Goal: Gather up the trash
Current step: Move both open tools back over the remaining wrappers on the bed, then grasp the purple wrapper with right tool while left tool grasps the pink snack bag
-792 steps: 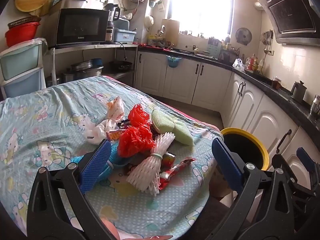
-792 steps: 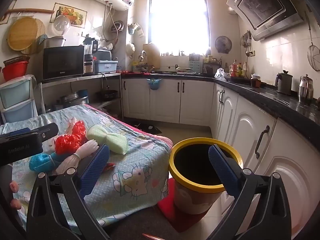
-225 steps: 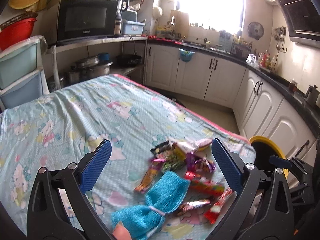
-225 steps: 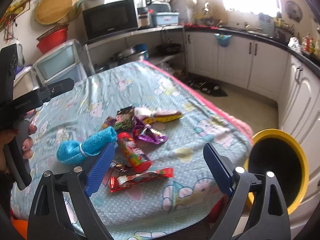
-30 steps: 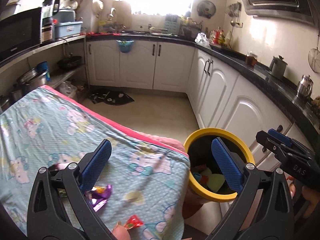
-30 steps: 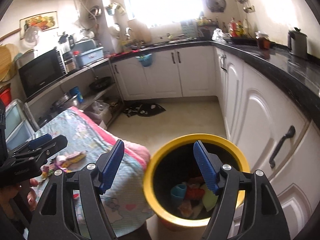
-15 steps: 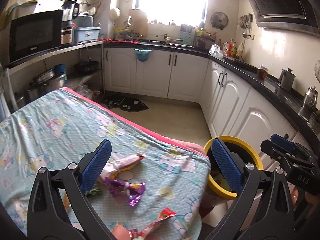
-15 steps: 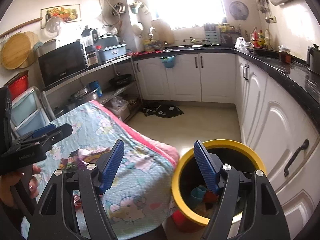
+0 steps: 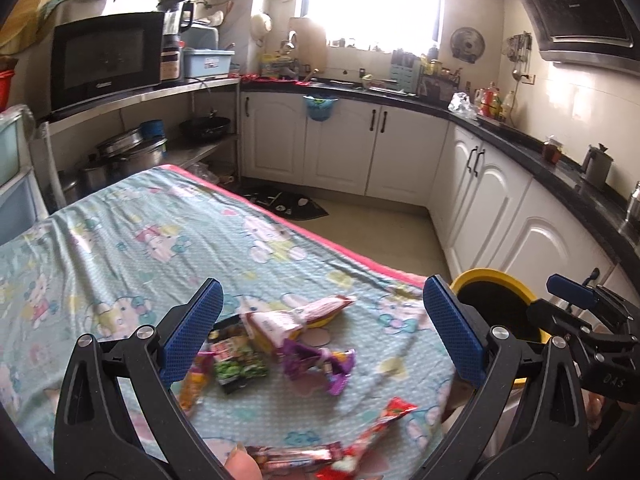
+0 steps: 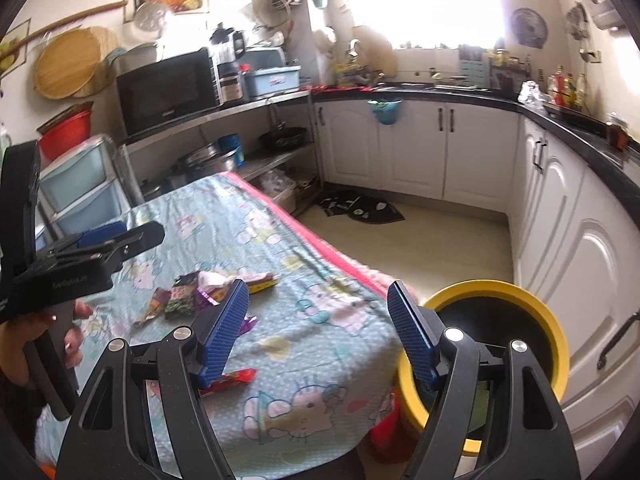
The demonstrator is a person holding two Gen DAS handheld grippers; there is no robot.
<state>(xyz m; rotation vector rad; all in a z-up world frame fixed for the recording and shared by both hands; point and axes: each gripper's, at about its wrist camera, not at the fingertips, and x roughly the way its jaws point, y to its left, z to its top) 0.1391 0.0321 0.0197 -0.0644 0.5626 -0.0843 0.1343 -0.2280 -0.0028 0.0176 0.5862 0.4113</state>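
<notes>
Several snack wrappers lie near the front corner of the table: a pink and yellow packet point(image 9: 298, 314), a green packet point(image 9: 236, 360), a purple wrapper point(image 9: 320, 362) and a red wrapper point(image 9: 384, 420). My left gripper point(image 9: 320, 330) hangs open above them with nothing between its fingers. The yellow-rimmed bin point(image 10: 496, 344) stands on the floor right of the table. My right gripper point(image 10: 318, 328) is open and empty over the table's corner, beside the bin. The same wrappers point(image 10: 188, 292) show left of it, with the red wrapper point(image 10: 230, 380) under its left finger.
The table wears a light blue cartoon-print cloth point(image 9: 140, 240) with a pink edge. White cabinets point(image 9: 500, 200) under a dark counter run along the back and right. A shelf with a microwave point(image 9: 104, 60) and pots stands at the left. A dark mat point(image 10: 360, 208) lies on the floor.
Both grippers swung left, away from the bin and back over the table. The wrappers came into view under the left gripper; the bin slid to the right edge in both views.
</notes>
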